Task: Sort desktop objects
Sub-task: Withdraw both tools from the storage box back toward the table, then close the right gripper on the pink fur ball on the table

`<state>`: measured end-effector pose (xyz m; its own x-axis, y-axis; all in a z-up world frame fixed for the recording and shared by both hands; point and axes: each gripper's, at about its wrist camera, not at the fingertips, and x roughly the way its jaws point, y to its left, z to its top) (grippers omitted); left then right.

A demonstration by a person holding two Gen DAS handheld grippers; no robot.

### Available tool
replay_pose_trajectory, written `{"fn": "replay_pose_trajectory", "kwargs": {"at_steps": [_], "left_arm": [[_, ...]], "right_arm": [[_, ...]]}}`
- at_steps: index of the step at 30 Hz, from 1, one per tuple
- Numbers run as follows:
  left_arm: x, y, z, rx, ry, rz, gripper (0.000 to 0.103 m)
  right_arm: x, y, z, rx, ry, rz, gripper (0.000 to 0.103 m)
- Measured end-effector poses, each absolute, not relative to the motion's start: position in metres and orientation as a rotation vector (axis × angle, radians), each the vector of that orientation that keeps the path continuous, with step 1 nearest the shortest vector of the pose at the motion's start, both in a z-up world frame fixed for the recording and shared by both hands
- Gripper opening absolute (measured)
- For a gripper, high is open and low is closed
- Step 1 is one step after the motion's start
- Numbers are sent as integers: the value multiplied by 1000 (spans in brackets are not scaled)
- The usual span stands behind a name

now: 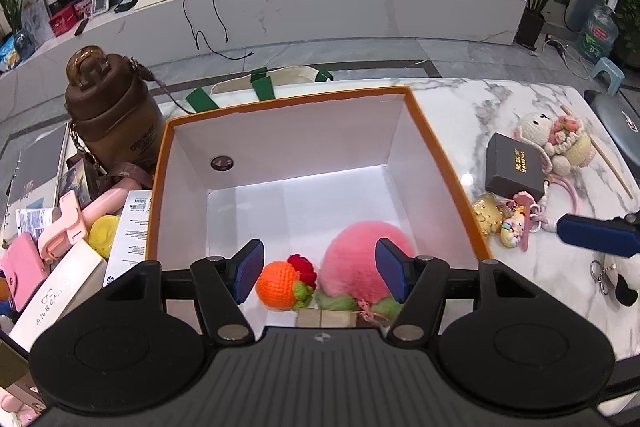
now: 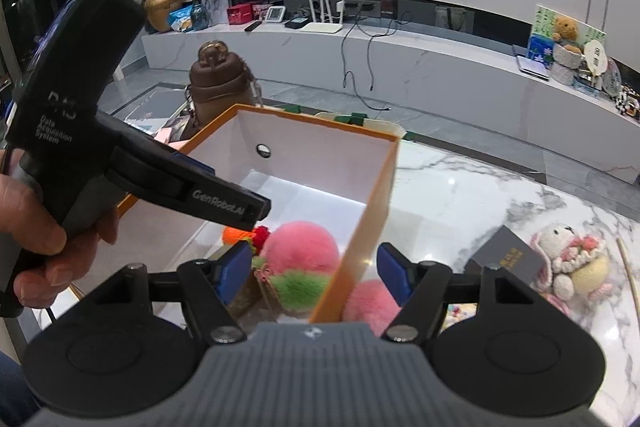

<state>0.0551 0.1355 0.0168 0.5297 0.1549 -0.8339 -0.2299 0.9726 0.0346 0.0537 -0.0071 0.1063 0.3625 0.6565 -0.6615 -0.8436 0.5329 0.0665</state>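
Left claw [image 1: 320, 273] held above the near end of the orange-edged box [image 1: 436, 147], jaws wide apart, nothing between the pads. Directly below it, on the white box floor, lie a crocheted orange [image 1: 278, 285] with a red and green tuft and, just beside it to the right, a pink fluffy peach [image 1: 360, 255] with green leaves; the two appear to touch. Right claw [image 2: 314, 277] also stands wide and empty, straddling the box's right wall: one blue pad over the box interior, the other over the desk [image 2: 460, 183] outside. A second pink fluffy ball [image 2: 370, 301] sits outside the box against that wall, just under the right claw. From the right wrist view, a hand [image 2: 44, 239] grips the handle of the left device. Remaining on the marble desk to the right of the box: a small black box [image 1: 514, 167], a crocheted bunny [image 1: 556, 141] touching it, and a cluster of keychain charms [image 1: 504, 217] just beside the black box. Left of the box: a brown bottle [image 1: 112, 111], upright, plus pink items and white cartons, crowded together.
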Motion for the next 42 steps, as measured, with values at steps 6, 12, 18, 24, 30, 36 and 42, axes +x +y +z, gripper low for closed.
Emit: {"fn": "replay_pose_trajectory", "kwargs": {"at_steps": [6, 12, 18, 24, 30, 36, 42], "left_arm": [[54, 119, 19, -57, 980, 226, 73], [56, 92, 27, -49, 941, 164, 73], [70, 54, 25, -7, 922, 85, 73], [83, 41, 23, -14, 921, 79, 73], [91, 61, 20, -92, 926, 123, 73], [98, 72, 15, -129, 936, 115, 72], [97, 70, 18, -144, 929, 74, 72]], "right_arm": [[58, -41, 110, -289, 693, 950, 71], [69, -73, 109, -276, 709, 896, 71], [80, -99, 100, -278, 741, 851, 71], [85, -100, 69, -270, 771, 860, 71], [83, -62, 34, -319, 725, 932, 70], [91, -24, 14, -351, 712, 941, 60], [118, -9, -10, -318, 802, 909, 60]]}}
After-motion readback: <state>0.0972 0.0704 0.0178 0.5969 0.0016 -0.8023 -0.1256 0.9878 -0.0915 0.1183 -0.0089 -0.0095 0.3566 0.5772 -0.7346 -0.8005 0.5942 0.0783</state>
